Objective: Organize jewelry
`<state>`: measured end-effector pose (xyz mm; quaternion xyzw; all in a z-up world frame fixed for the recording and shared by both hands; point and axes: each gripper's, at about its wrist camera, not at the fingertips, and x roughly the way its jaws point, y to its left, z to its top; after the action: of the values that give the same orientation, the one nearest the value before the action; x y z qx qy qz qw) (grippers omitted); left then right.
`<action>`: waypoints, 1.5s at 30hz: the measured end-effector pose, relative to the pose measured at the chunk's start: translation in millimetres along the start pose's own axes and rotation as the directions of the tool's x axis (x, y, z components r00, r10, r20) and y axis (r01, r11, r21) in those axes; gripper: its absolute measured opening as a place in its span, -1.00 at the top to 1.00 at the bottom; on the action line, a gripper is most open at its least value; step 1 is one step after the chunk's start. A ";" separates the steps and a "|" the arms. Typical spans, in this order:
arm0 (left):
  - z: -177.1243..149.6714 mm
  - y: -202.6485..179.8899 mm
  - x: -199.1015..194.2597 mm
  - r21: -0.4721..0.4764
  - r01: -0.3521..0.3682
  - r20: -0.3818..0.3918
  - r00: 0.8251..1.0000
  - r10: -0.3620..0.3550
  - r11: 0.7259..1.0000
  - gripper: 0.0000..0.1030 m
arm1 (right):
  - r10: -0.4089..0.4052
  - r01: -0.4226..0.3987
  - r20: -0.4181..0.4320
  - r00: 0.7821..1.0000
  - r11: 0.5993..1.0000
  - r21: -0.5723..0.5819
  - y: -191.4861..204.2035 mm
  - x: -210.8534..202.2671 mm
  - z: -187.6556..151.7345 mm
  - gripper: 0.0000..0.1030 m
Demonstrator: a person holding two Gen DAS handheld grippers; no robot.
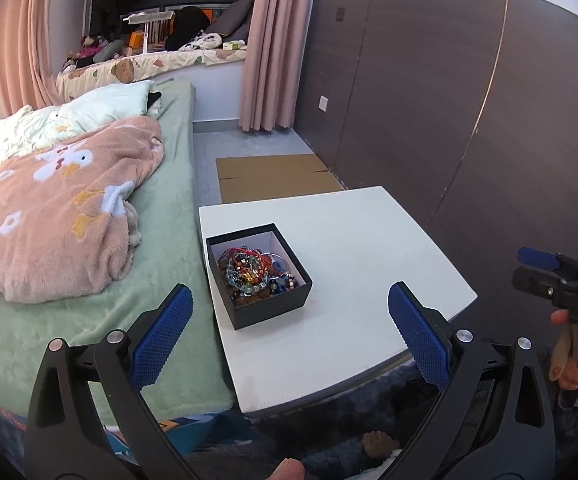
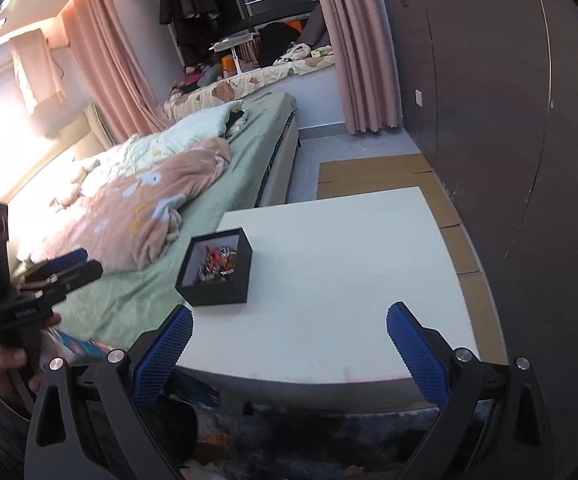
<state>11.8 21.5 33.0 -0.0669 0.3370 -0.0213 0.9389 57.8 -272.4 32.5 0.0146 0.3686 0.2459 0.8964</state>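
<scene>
White desk [image 1: 353, 240] beside bed [image 1: 89, 208], carrying black box [image 1: 259, 274] of jewelry [image 1: 253, 270]; both tools [image 1: 289, 328] [image 2: 289, 332] spread, empty.

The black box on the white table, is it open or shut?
Open. The black box has no lid on it, so its pale inner walls and a tangled heap of colourful beads show from above.

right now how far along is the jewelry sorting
Barely started, it seems. Done: nothing visibly sorted; the jewelry lies as one tangled heap inside the open black box on the white table. In hand: nothing; the left gripper and right gripper are both open and empty, held short of the box. Left: picking pieces out and arranging them.
</scene>
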 end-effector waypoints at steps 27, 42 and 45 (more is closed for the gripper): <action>-10.8 14.2 1.5 -0.056 -0.045 0.084 0.995 0.049 0.997 -0.90 | -0.020 0.016 0.098 0.995 0.999 0.033 -7.4 -7.9 -13.3 -0.85; -11.6 4.7 -0.3 -0.019 -0.078 0.098 0.992 0.079 0.997 -0.90 | -0.026 0.025 0.086 0.996 1.000 0.008 -2.4 -6.0 -14.7 -0.85; -11.2 2.6 0.6 -0.008 -0.078 0.096 0.992 0.079 0.997 -0.90 | -0.026 0.025 0.086 0.996 1.000 0.009 -2.4 -6.1 -14.7 -0.85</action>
<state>5.1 22.8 23.7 -0.0564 0.2940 0.0196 0.9539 45.3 -279.5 25.3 0.0239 0.3309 0.2320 0.9144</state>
